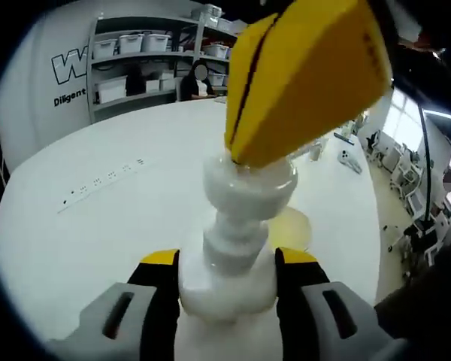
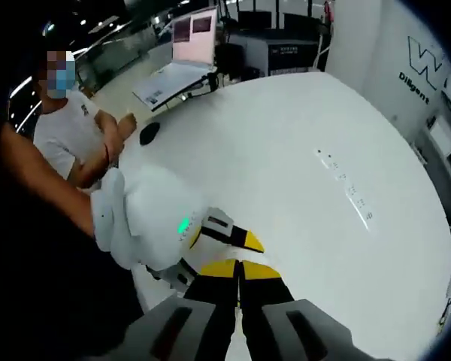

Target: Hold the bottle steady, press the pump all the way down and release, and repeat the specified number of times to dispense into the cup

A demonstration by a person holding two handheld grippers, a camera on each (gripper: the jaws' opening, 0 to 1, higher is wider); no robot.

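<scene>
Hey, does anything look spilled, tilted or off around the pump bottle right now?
Nothing stands out. The white pump bottle stands upright between the left gripper jaws, the right gripper's yellow jaws on its pump head.

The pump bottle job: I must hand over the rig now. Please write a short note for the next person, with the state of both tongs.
Left tongs: shut on the white pump bottle, holding it upright on the white table.
Right tongs: jaws together, resting on the pump head from above; in the left gripper view they are the yellow wedge.
Cup: just behind the bottle, mostly hidden; a yellowish rim shows.
Done: bottle gripped, press set up. The number of presses cannot be told.
Left: press fully down, release, repeat as specified.
</scene>
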